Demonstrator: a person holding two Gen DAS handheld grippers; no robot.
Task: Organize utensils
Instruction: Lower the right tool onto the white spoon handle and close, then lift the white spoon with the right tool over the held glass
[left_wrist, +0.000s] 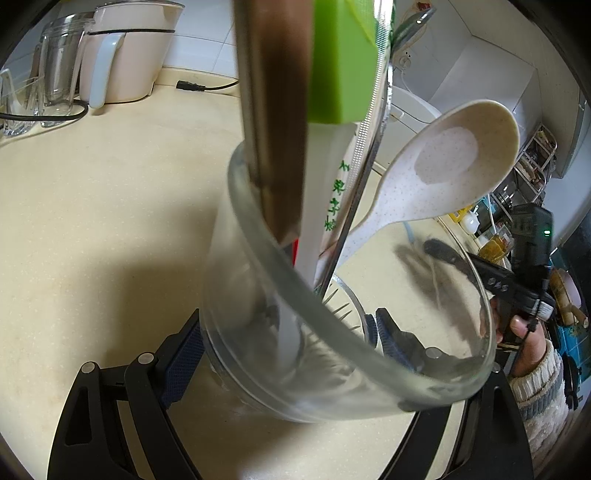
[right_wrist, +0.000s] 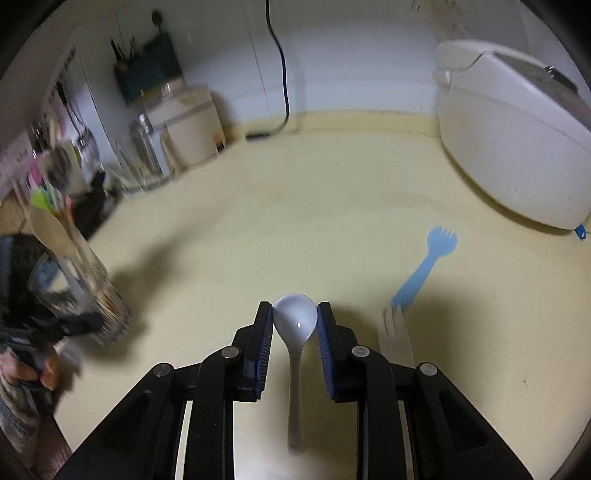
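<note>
A clear glass cup (left_wrist: 258, 295) stands between the blue pads of my left gripper (left_wrist: 284, 343), which is shut on its lower wall. Inside it lean a brown wooden handle (left_wrist: 277, 110), a green spatula (left_wrist: 343, 62), a speckled white spoon (left_wrist: 443, 166) and a metal-wire utensil (left_wrist: 369, 155). In the right wrist view my right gripper (right_wrist: 295, 321) is shut on the bowl of a white spoon (right_wrist: 295, 369), whose handle runs back towards the camera. On the counter to its right lie a blue spork (right_wrist: 428, 266) and a pale fork (right_wrist: 397, 339). The cup (right_wrist: 81, 291) shows blurred at far left.
A white rice cooker (right_wrist: 517, 147) fills the counter's back right. A cream jug (left_wrist: 125, 55), a glass jar (left_wrist: 59, 70) and a black cable (left_wrist: 207, 86) sit along the back wall. The right gripper (left_wrist: 517, 288) and a hand (left_wrist: 528, 343) holding it show past the cup.
</note>
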